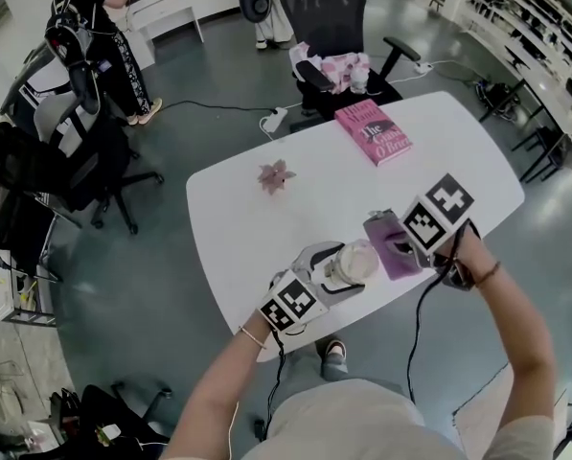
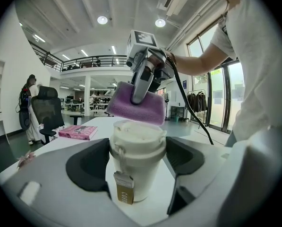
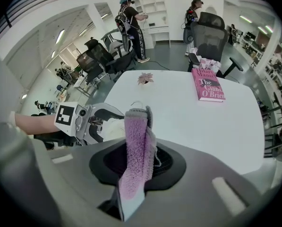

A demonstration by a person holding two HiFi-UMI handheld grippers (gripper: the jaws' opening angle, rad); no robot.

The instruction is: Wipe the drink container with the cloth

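- Wiping looks just begun, by our judgement: the cloth (image 3: pixel 137 155) sits at the lid of the drink container (image 2: pixel 137 164), and we cannot tell whether they touch. The cup wall is left to do.
- Left gripper (image 1: pixel 343 268) is clamped on the container, upright near the desk's (image 1: pixel 458 161) front edge.
- Right gripper (image 1: pixel 397 241) is pinched tight on the cloth.
- Book (image 1: pixel 374 132) at the far edge and pink flower (image 1: pixel 276 174) mid-desk are well apart. Only the left jaws cover the wall.

cup (image 1: pixel 354 263) on table (image 1: pixel 257 233), cloth (image 1: pixel 393 249) just right, book (image 1: pixel 374 134) behind.
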